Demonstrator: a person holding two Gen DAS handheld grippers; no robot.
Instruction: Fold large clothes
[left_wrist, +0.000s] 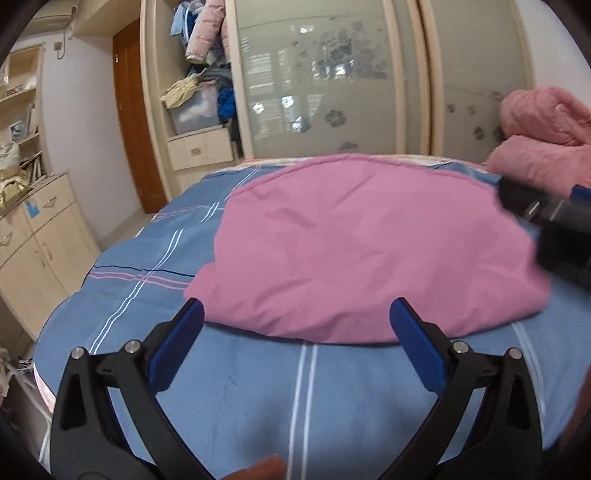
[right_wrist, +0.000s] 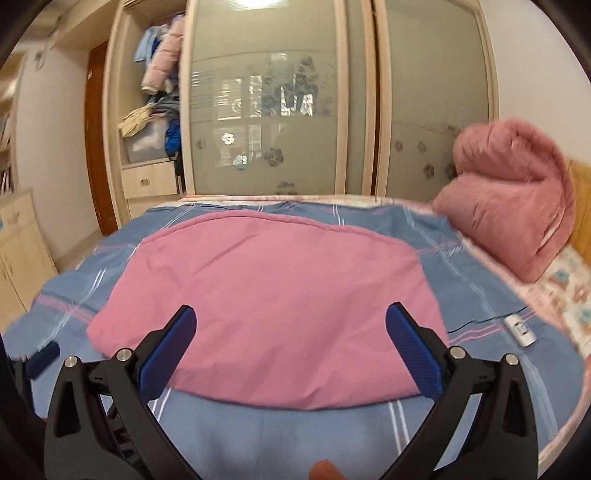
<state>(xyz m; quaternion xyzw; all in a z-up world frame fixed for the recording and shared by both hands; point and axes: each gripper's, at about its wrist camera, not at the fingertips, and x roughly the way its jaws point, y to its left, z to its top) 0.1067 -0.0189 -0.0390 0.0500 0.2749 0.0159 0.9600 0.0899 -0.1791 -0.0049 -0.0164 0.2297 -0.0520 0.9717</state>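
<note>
Left wrist view. Left gripper (left_wrist: 295, 325): black arms, blue textured fingers (left_wrist: 417, 350) spread wide apart, nothing between them, hanging over the near part of the bed. Pink folded garment (left_wrist: 354, 251): smooth matte woven cloth, lightly creased, rounded outline with a stitched seam along its far edge; lies flat on the blue striped bedsheet (left_wrist: 240, 398), its near edge just ahead of the fingertips. Open sheet shows on the near side and to the left of the garment, as far as the bed's left edge. Right gripper (left_wrist: 550, 229): blurred black body entering from the right edge, over the garment's right side. Plush pink blanket (left_wrist: 543, 144): fuzzy, bundled, at the far right of the bed. Wardrobe (left_wrist: 332, 81): frosted sliding doors with flower prints, behind the bed; an open compartment on the left holds piled clothes. Pale wood cabinet (left_wrist: 40, 240) stands left of the bed.

Right wrist view. Right gripper (right_wrist: 291, 328): same build, fingers (right_wrist: 413, 350) well apart and empty, both tips over the garment's near half. Pink folded garment (right_wrist: 266, 310): centred on the bedsheet (right_wrist: 295, 439), a bare band of sheet round all four sides. Plush pink blanket (right_wrist: 513, 206): at the right, apart from the garment. White remote (right_wrist: 521, 328): small, oblong, on the sheet right of the garment, a thin dark cord beside it. Left gripper (right_wrist: 40, 358): a blue tip at the left edge.
</note>
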